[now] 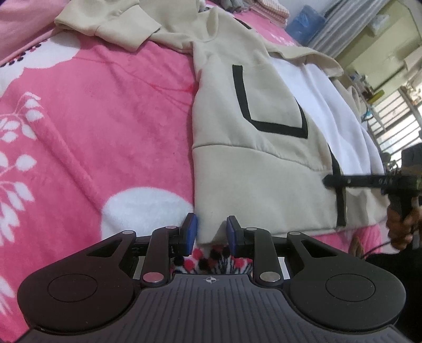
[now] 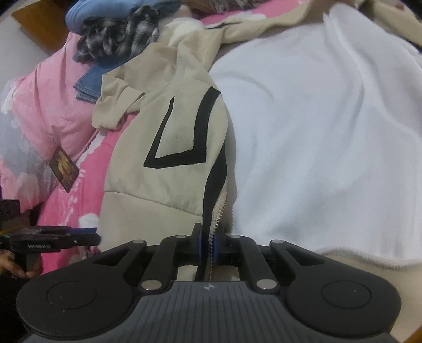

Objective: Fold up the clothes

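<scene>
A cream zip jacket (image 1: 237, 105) with black trim lies on the bed, its front panel turned back so the white fleece lining (image 1: 329, 105) shows. My left gripper (image 1: 211, 232) is open, and the jacket's near hem corner sits loosely between its blue pads (image 1: 190, 232). In the right wrist view, my right gripper (image 2: 207, 241) is shut on the jacket's (image 2: 168, 179) zipper edge at the hem, next to the white lining (image 2: 316, 132). Each gripper shows in the other view: the right gripper (image 1: 327, 181) at the right, the left gripper (image 2: 96, 237) at the left.
A pink floral blanket (image 1: 105, 118) covers the bed. A heap of denim and plaid clothes (image 2: 118, 34) lies beyond the jacket, with folded striped fabric (image 1: 271, 10) at the far edge. A brown tag (image 2: 64, 168) hangs on pink bedding. A hand (image 1: 403, 227) holds the right gripper's handle.
</scene>
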A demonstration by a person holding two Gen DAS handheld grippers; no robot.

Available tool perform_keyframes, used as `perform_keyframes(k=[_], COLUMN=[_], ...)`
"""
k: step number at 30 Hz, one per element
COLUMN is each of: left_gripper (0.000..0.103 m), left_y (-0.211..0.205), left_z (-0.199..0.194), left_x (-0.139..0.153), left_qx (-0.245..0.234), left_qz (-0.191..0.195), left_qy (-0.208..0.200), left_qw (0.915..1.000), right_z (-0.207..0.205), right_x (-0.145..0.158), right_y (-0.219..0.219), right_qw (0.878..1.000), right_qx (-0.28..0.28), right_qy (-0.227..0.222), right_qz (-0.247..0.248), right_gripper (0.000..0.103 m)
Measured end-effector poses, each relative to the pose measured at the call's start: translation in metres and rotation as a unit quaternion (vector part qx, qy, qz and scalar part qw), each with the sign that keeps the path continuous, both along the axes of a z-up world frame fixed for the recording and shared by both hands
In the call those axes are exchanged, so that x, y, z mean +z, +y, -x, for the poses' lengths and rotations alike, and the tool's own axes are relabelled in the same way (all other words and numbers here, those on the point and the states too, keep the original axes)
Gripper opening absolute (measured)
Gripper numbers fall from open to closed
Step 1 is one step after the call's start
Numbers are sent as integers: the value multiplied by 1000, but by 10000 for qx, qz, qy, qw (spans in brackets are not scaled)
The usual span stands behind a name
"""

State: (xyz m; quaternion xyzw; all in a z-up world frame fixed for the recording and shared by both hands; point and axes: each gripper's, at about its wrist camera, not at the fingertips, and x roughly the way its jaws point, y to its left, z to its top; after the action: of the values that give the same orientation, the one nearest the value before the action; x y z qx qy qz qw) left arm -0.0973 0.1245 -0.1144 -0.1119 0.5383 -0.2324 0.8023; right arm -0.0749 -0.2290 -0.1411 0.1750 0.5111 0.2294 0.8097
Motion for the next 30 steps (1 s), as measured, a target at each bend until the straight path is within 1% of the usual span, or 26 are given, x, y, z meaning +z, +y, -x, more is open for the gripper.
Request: perform_keyframes(k=[1,2,3,4,5,8,10,12,14,16,18,21,24,26,28,30], left_gripper=[24,24,25,25,27,27,27,27,27,27,27,27,27,27,27,27], left_y=[0,1,3,4,7,3,-7,-16,-37,-57,-71,-81,-81,-80,-80,-80], left_z=[1,3,4,6,7,1,-8,-17,-25,-30,-34,-38,-40,-40,-40,-39], left_x=[2,6,11,15,19,30,33,37,35,32,27,16,5,2,-1,-3], left_qx=[-42,-81,-116,-149,-169,-208,-282,-357,-536,-666,-767,-799,-739,-685,-640,-606], left_qz=[-48,-92,-134,-175,-209,-268,-269,-269,-285,-325,-336,-465,-508,-466,-433,-409], left_qy=[-6,-39,-97,-156,-216,-433,-563,-693,-822,-852,-849,-739,-588,-576,-579,-598], left_qw=[10000,9999,9998,9996,9994,9985,9977,9966,9948,9936,9929,9930,9942,9949,9953,9955], right_z=[-2,-5,-7,-9,-12,-22,-43,-69,-98,-128,-155,-191,-219,-238,-252,-264], right_x=[4,9,13,17,22,35,42,45,46,42,37,32,23,15,4,-10], right_y=[-5,-9,-14,-19,-24,-39,-48,-53,-55,-51,-43,-28,-17,-13,-15,-20], right_qw=[10000,9999,9997,9994,9991,9974,9946,9909,9860,9800,9754,9786,9836,9851,9817,9752], right_qx=[-52,-105,-157,-209,-262,-447,-640,-843,-994,-1099,-1215,-1202,-1224,-1302,-1556,-1888], right_qy=[12,23,35,47,58,78,105,226,366,528,628,495,242,94,89,137], right_qz=[-66,-133,-199,-266,-332,-565,-810,-1025,-1290,-1571,-1728,-1597,-1301,-1118,-1095,-1150], right_gripper=[16,24,28,37,41,42,42,42,43,43,43,43,43,43,46,49])
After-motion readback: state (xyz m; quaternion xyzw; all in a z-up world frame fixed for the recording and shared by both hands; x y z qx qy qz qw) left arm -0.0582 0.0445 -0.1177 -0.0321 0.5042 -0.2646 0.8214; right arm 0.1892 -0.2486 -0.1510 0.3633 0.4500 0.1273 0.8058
